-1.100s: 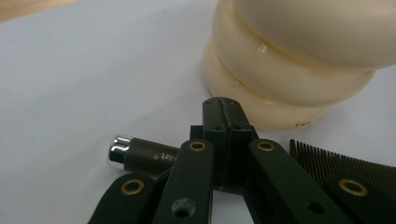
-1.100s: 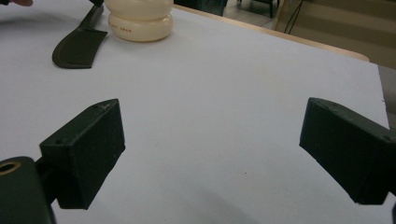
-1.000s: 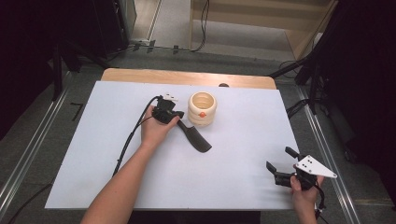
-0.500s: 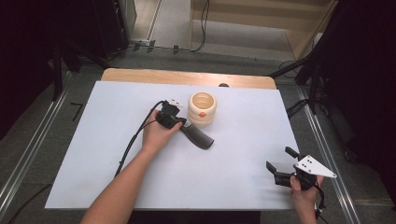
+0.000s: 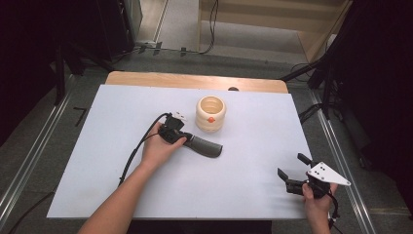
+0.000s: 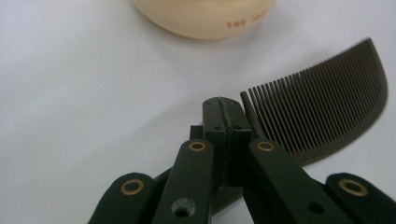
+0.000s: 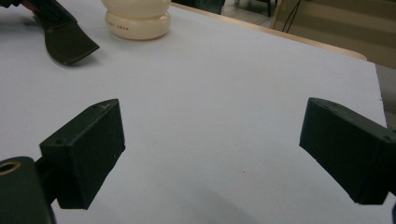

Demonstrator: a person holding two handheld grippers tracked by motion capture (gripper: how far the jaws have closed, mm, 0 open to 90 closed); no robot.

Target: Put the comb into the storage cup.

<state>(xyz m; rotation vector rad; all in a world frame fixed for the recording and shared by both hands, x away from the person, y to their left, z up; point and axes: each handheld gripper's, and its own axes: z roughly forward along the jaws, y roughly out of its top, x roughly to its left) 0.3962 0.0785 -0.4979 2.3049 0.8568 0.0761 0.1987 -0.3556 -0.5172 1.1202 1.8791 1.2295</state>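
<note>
Left gripper (image 6: 223,105) is sitting low over the white table (image 5: 122,195), jaws pressed together on the spine of a dark comb (image 6: 322,112); teeth are fanning out just right of the tips. From above, the comb (image 5: 207,146) is lying just below the cream ribbed cup (image 5: 211,113), near but apart. Comb: dark, fine close teeth, curved end. Right gripper (image 5: 296,176) is hovering near the table's lower right corner, jaws spread wide, holding nothing. Wide bare surface is lying between the two grippers.
</note>
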